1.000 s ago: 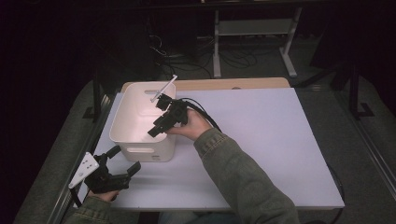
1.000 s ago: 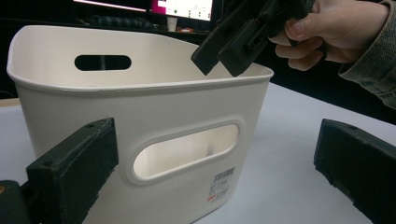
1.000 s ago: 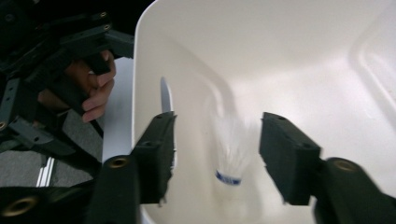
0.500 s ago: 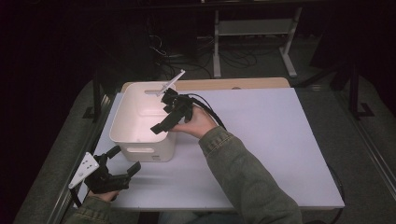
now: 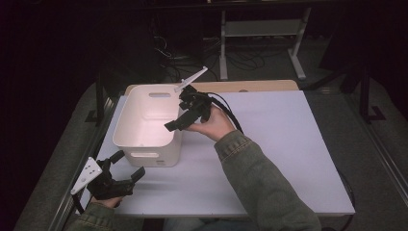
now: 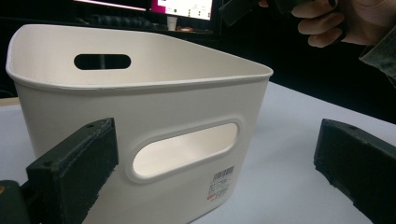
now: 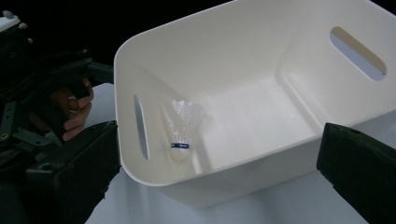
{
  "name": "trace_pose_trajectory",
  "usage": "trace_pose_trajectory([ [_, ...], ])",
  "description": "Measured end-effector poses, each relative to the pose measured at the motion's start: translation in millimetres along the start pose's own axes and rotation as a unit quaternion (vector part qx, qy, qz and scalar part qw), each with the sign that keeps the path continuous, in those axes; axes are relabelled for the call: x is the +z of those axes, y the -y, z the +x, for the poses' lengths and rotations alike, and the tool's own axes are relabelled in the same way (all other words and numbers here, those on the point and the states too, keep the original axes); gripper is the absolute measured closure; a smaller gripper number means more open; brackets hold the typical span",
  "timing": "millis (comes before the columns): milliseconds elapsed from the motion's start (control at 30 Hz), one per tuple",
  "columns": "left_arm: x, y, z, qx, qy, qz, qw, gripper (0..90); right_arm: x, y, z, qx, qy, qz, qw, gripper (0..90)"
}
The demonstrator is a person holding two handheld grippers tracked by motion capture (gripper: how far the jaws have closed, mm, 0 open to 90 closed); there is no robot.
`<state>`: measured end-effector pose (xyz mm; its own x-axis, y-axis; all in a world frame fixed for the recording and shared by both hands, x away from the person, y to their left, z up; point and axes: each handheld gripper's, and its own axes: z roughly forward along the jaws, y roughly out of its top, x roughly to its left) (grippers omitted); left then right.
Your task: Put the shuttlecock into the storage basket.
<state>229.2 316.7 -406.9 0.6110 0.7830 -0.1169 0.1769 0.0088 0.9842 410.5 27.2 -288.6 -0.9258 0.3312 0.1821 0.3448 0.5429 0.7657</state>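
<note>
A white plastic bin (image 5: 126,115) with slot handles stands at the table's left. A white shuttlecock (image 7: 184,127) lies inside it, next to a handle slot. My right gripper (image 5: 177,110) hovers over the bin's right rim, pointing down into it. Its jaws have just been opening and now stand wide apart with nothing between them (image 7: 219,154). My left gripper (image 5: 126,165) rests low at the table's front left corner, facing the bin's near wall (image 6: 187,116). It is open and holds nothing (image 6: 217,163).
The white table (image 5: 279,144) stretches out to the right of the bin. Behind it are a wooden strip (image 5: 260,85), a metal stand and loose cables on the dark floor. The right forearm in a green sleeve (image 5: 260,187) crosses the table's middle.
The right gripper's jaws spread apart, and the hand rose and drew back to the right, away from the bin's inside. The left gripper stayed put.
</note>
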Motion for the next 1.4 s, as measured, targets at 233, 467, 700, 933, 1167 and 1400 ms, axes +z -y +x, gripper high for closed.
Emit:
trace_pose_trajectory([
  [233,0.6,0.2,0.1,0.0,0.001,-0.004,1.0,0.0,-16.0,6.4,-3.7,0.015,0.006,-0.02,0.9997,0.0],
  [467,1.0,0.2,-0.3,-0.001,0.001,-0.006,1.0,0.0,-31.6,14.3,-6.5,0.036,0.006,-0.036,0.9987,0.0],
  [700,1.2,0.3,-0.1,-0.001,0.0,-0.005,1.0,0.0,-40.5,24.4,-10.3,0.039,0.016,-0.033,0.9986,0.0],
  [933,1.3,0.3,-0.7,-0.003,0.0,-0.006,1.0,0.0,-51.2,34.5,-13.5,0.038,0.027,-0.036,0.9983,0.0],
  [1167,1.1,0.3,-0.4,-0.003,0.0,-0.008,1.0,0.0,-62.2,46.9,-19.7,0.042,0.036,-0.037,0.9978,0.0],
  [1400,0.5,0.2,-0.7,-0.001,-0.002,-0.003,1.0,0.0,-72.1,59.3,-24.2,0.04,0.046,-0.045,0.9971,0.0],
])
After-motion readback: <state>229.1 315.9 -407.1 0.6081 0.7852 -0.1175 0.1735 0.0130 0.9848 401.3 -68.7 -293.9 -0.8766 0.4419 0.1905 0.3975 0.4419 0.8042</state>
